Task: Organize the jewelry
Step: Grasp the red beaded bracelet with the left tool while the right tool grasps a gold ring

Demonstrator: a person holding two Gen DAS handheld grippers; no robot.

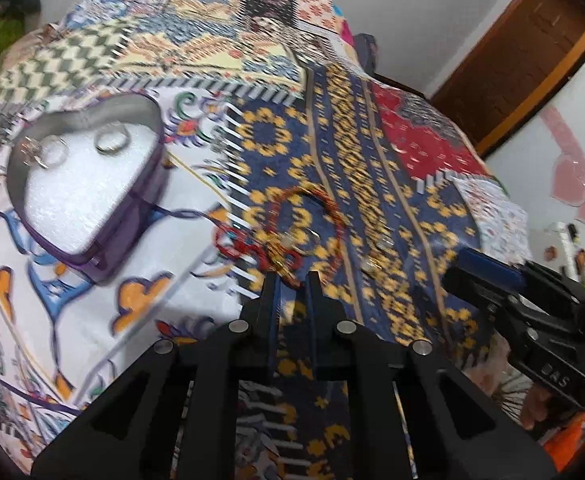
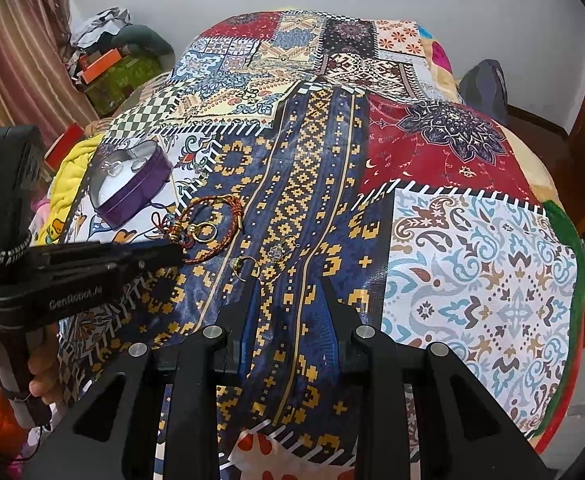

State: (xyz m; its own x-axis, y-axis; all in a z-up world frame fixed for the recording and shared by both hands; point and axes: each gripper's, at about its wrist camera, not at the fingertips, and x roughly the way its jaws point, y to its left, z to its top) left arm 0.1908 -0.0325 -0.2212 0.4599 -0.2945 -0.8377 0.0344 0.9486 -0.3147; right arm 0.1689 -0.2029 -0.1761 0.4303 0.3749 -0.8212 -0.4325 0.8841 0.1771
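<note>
1. Left wrist view: the left gripper [image 1: 292, 280], low in the centre of the frame, has its jaws narrowed to a slim gap right at the red woven bracelet [image 1: 288, 232] on the patchwork bedspread [image 1: 424, 148]. Blur hides whether it grips. At centre left sits the heart-shaped tin [image 1: 88, 184], open, with two silver rings [image 1: 112, 140] on white padding.
2. Right wrist view: the right gripper [image 2: 288, 280], lower centre, is spread wide and empty. Just above it lie a gold ring [image 2: 246, 266] and a small clear earring [image 2: 278, 250], loose on the cloth.
3. The step looks like picking up the bracelet; next it needs carrying to the tin at upper left. Nothing blocks the way.
</note>
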